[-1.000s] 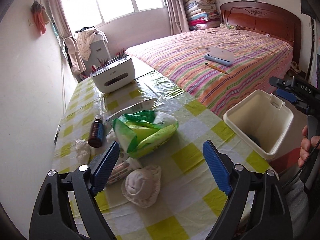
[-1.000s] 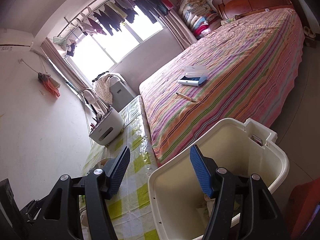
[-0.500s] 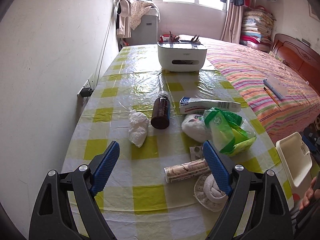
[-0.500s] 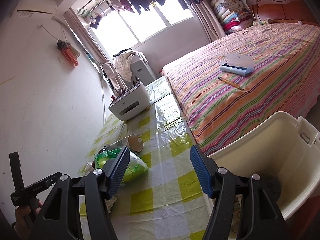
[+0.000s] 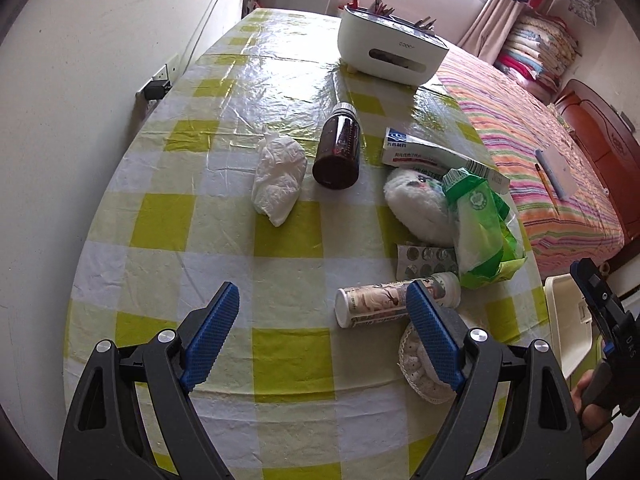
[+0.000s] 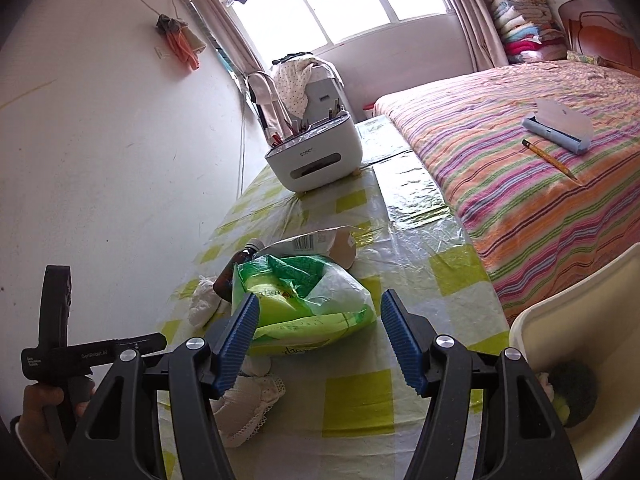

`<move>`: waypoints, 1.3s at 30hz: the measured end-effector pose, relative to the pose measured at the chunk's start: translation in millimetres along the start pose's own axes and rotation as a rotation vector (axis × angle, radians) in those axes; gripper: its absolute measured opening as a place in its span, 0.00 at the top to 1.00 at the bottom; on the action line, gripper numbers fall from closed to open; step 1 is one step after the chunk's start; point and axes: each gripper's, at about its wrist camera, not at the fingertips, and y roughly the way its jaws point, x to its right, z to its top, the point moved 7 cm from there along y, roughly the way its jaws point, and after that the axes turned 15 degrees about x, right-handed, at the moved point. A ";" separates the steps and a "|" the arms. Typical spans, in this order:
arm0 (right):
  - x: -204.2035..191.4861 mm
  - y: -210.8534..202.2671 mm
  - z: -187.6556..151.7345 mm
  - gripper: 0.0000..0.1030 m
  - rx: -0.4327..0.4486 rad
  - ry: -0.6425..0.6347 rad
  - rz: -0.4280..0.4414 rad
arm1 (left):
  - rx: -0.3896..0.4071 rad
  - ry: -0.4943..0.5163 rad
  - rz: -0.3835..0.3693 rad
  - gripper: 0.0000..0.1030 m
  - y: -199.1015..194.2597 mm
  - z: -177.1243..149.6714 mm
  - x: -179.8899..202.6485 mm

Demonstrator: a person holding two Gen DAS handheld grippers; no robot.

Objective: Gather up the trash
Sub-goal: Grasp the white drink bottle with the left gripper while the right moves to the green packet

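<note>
- The bed, in striped cover, fills the right wrist view from 1 to 3 o'clock; a pencil and a flat blue-edged case lie on it.
- The table, under a yellow-and-white checked cloth, takes the middle of the left wrist view, set against the wall at 9 o'clock.
- The bin, cream plastic, sits at 4 o'clock in the right wrist view, off the table's edge, with a dark lump inside.
- The organiser, white with pens in its top, stands on the table at 12 o'clock.
- The green bag lies at 3 o'clock of the table's middle, touching a white plush at its 9 o'clock.
- The carton lies just beyond the plush.
- The tissue wad lies near the table's middle, with the brown bottle just beside it at 2 o'clock.
- The tube lies on its side at 5 o'clock, a blister pack just above it and a lace-edged bundle below.
- The left gripper hovers over the near table edge, jaws wide apart, holding nothing; its right pad overlaps the tube and bundle in view.
- The right gripper is likewise spread and empty, the green bag seen between its pads.
</note>
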 end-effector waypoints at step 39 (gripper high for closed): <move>13.5 -8.2 -8.7 0.40 -0.029 0.083 0.000 | -0.288 0.279 -0.226 0.57 50.0 -44.2 61.8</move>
